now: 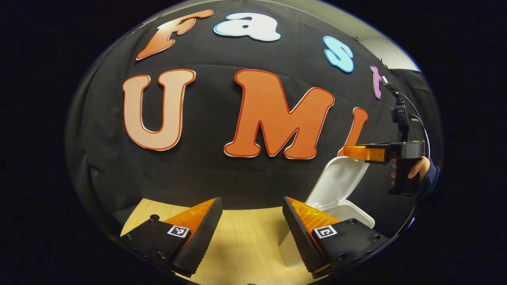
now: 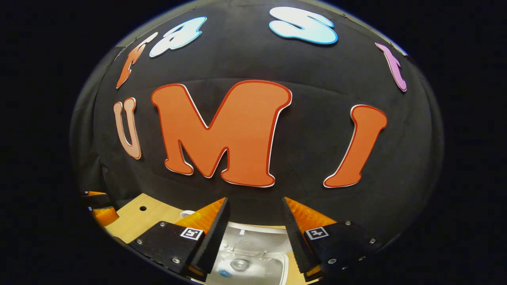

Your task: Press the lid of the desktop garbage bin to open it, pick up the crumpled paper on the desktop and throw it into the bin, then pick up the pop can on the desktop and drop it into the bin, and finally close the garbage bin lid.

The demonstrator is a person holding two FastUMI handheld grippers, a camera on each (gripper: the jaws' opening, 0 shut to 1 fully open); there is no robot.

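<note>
The white desktop bin (image 1: 291, 247) stands on the wooden table at the right, its lid (image 1: 340, 178) tilted up and open. My left gripper (image 1: 252, 202) is open and holds nothing, low over the table to the left of the bin. A hand holds my right gripper (image 1: 352, 152) just above the lid's top edge. In the right gripper view, my right gripper (image 2: 255, 200) is open and holds nothing. It hangs over the bin's open mouth (image 2: 253, 257). A round metal thing like a can top (image 2: 239, 264) lies inside. The crumpled paper is hidden.
The wooden table (image 1: 241, 241) runs back to the black cloth wall. It has a small hole (image 2: 142, 208) near its left part. Part of my left gripper (image 2: 99, 208) sits at the far left edge of the right gripper view.
</note>
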